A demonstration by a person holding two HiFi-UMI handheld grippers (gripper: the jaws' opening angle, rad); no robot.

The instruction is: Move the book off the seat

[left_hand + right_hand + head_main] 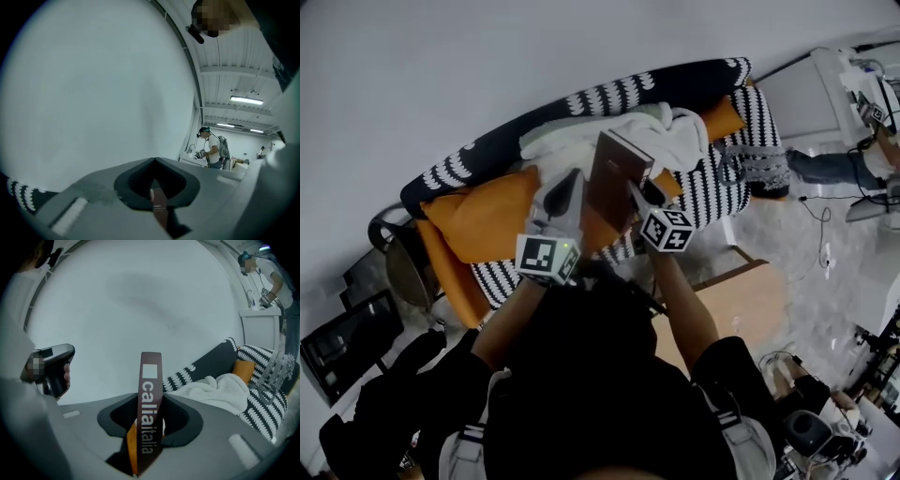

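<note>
A dark brown book [617, 172] hangs upright in the air above the sofa [712, 192], held from both sides. My left gripper [573, 184] is clamped on its left edge; in the left gripper view only a thin brown strip of the book [159, 207] shows between the jaws of the left gripper [156, 197]. My right gripper [635, 194] grips the right side. In the right gripper view the book's spine [150, 394], printed with white letters, stands up between the closed jaws of the right gripper [150, 423], an orange edge beside it.
The black-and-white patterned sofa carries an orange cushion [478, 217] and a rumpled white blanket [661, 131]. A light wooden table [741, 302] stands close in front of me. Another person [213, 148] works at the room's far side. Dark gear [356, 328] lies on the floor at left.
</note>
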